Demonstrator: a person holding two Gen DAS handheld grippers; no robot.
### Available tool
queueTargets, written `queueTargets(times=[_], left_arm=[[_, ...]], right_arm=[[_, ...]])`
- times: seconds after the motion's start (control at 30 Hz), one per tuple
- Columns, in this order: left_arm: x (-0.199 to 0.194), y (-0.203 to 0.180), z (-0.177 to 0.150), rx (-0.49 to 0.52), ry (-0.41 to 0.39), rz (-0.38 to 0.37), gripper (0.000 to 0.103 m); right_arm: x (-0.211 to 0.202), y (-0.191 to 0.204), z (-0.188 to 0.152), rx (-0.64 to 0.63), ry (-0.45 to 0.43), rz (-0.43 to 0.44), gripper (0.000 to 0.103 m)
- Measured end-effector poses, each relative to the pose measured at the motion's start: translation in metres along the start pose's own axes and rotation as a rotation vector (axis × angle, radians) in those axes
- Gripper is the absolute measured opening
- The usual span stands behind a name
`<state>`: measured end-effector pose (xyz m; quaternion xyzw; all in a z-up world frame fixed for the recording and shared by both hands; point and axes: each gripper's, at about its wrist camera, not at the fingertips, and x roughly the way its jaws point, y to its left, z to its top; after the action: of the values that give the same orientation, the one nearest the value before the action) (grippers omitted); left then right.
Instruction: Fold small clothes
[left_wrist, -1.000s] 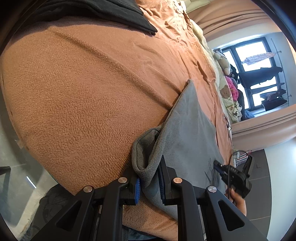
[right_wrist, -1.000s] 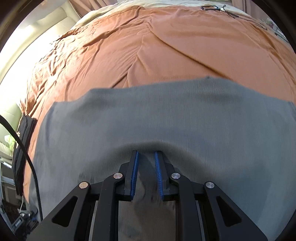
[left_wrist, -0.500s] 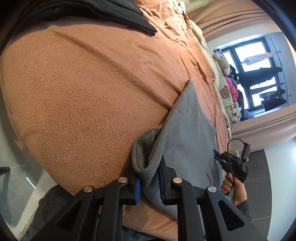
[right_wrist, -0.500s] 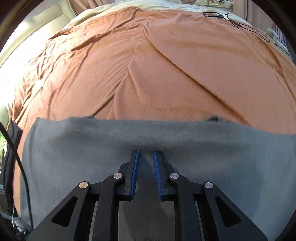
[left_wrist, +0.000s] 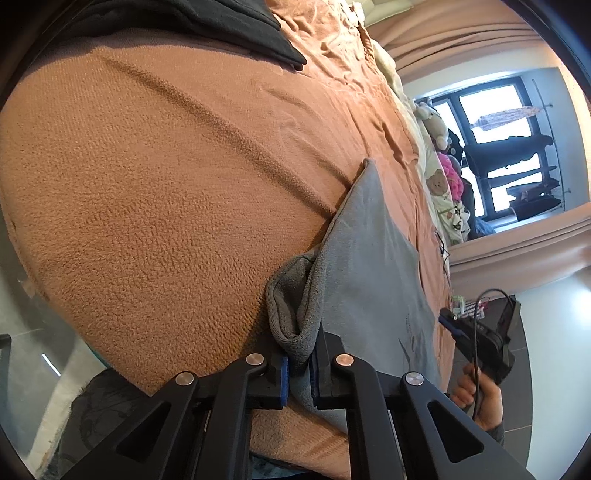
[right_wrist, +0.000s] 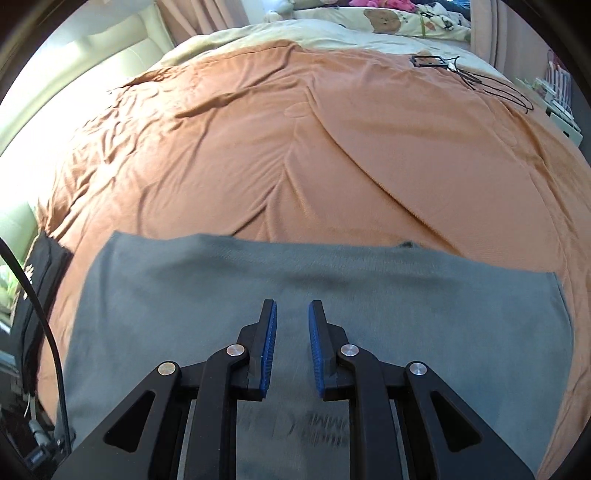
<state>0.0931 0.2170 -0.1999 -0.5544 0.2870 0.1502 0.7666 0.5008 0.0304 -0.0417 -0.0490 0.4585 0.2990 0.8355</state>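
Note:
A grey garment (left_wrist: 369, 258) lies flat on the orange blanket (left_wrist: 166, 184) near the bed's edge. Its near corner is bunched into a thick fold, and my left gripper (left_wrist: 298, 354) is shut on that fold. In the right wrist view the same grey garment (right_wrist: 184, 295) spreads wide below my right gripper (right_wrist: 291, 314). Its jaws are opening, with a clear gap and nothing between the blue pads (right_wrist: 271, 332). A dark print (right_wrist: 314, 428) shows on the cloth under it. In the left wrist view a hand (left_wrist: 480, 398) holds the right gripper (left_wrist: 448, 321) lifted off the garment's far end.
A dark folded garment (left_wrist: 221, 22) lies at the far end of the blanket. A black cable (right_wrist: 480, 77) rests on the blanket at the back right. Soft toys (left_wrist: 439, 184) and patterned bedding line the far side. The floor (left_wrist: 37, 332) drops away past the bed's edge.
The right gripper lifted and drew back, so more blanket shows beyond the garment's far edge. The left jaws squeezed tighter on the bunched fold without moving.

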Motion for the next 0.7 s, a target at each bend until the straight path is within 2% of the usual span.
queueTargets(times=[0.3,0.7], left_arm=[[-0.001,0.005,0.004,-0.008,0.009,-0.031,0.008],[-0.012,-0.015,0.009,0.03,0.008,-0.122,0.006]], right_arm=[[-0.031,-0.004,-0.05,-0.014,0.037,0.008,0.016],[-0.034,-0.001,-0.106,-0.023,0.112,0.044,0.016]])
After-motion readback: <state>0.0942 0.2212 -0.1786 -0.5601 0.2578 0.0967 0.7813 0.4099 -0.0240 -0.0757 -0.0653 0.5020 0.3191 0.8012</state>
